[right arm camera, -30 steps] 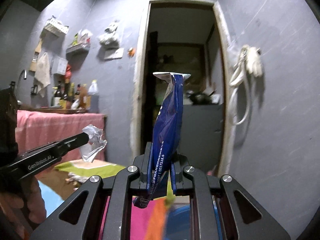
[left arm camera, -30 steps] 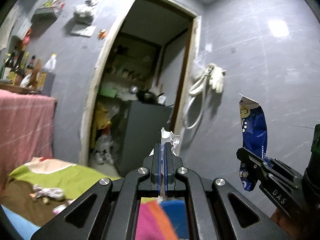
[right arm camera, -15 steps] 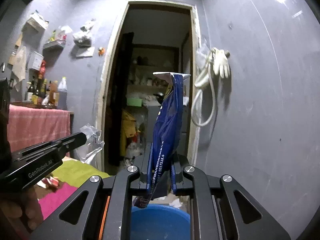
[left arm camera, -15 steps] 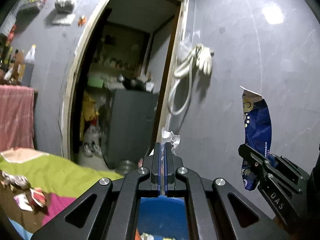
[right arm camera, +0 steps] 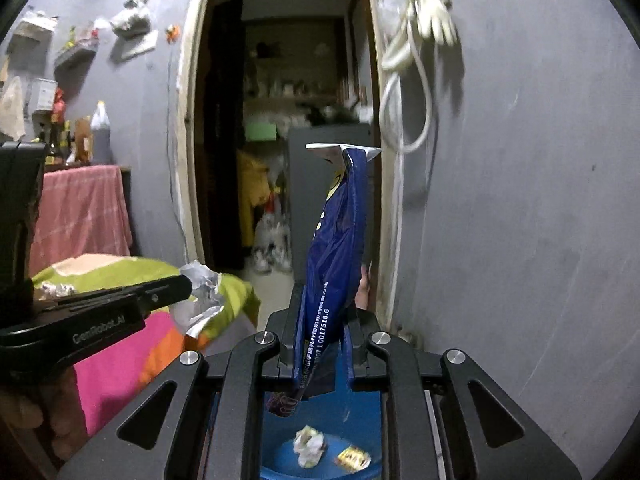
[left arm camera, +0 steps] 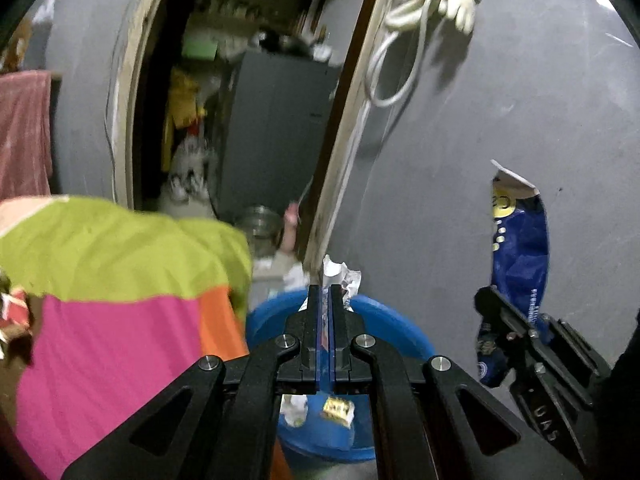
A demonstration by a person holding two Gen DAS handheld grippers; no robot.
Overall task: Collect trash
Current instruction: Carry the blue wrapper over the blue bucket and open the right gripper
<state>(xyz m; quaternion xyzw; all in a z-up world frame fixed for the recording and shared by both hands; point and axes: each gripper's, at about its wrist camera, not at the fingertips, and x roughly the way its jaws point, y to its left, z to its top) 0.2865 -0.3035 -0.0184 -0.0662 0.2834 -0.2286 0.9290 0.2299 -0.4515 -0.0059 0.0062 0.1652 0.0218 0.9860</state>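
Drop-off time: both loads hang over the blue basin (right arm camera: 320, 462) (scraps already lie inside). The left hand-held gripper (left arm camera: 324, 294) stays clenched on a crumpled wrapper (left arm camera: 340, 274); the right hand-held gripper (right arm camera: 322, 332), jaws just easing apart, barely holds the blue snack bag (right arm camera: 340, 232) above the basin. Next: release both.

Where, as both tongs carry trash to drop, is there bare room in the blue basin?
Bare blue floor lies behind the crumpled white wad and gold wrapper, toward the blue basin's far wall. Crowded: its near middle, where those two lie side by side.
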